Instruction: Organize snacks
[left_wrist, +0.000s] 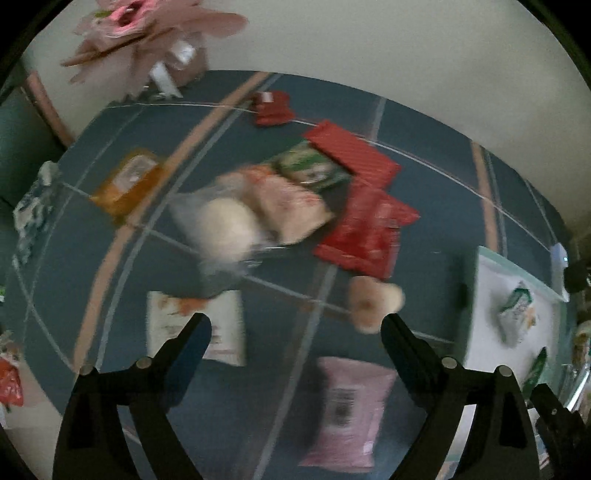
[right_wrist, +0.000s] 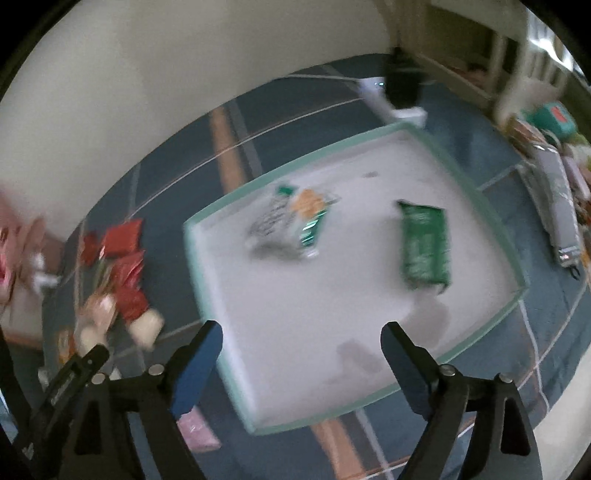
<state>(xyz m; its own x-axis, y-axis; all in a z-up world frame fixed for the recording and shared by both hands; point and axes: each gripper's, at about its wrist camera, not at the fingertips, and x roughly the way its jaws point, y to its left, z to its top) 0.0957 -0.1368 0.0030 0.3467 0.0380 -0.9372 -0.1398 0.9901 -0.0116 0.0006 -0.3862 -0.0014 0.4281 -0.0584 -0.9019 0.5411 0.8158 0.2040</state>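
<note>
- Sorted so far, by my count: two packets lie in the shallow white tray (right_wrist: 236, 373) with the pale green rim, a green-and-white packet (right_wrist: 295, 221) toward its far left and a dark green packet (right_wrist: 424, 245) toward its right, well apart from each other
- Left to sort, as I judge it: the greater part, a loose heap on the worktop (left_wrist: 110, 258) left of the tray
- Heap, far side: red packets (left_wrist: 364, 229), several overlapping, and a smaller red one (left_wrist: 271, 107) apart, farther back
- Heap, middle: a green packet (left_wrist: 314, 168) partly under the red ones, a pale pink printed bag (left_wrist: 291, 206), and a clear bag with a cream roll (left_wrist: 225, 229) inside, all touching or overlapping
- Heap, outliers: an orange packet (left_wrist: 127, 181) to the left, a white packet (left_wrist: 221, 325) near my left jaws, a pink packet (left_wrist: 351, 406) nearest of all, a small cream bun (left_wrist: 373, 302) between heap and tray
- My left gripper (left_wrist: 295, 325): jaws spread wide, nothing between them, hanging over the near edge of the heap
- My right gripper (right_wrist: 303, 339): jaws spread wide, empty, over the near edge of the tray
- Surface: worktop under a dark blue cloth crossed by thin pale lines and broad salmon bands; both views smeared by motion, print unreadable
- Room: plain pale wall behind; pink paper flowers (left_wrist: 147, 26) at the far left corner; a small white device (right_wrist: 402, 107) beyond the tray; more clutter (right_wrist: 554, 177) at far right, too blurred to name
</note>
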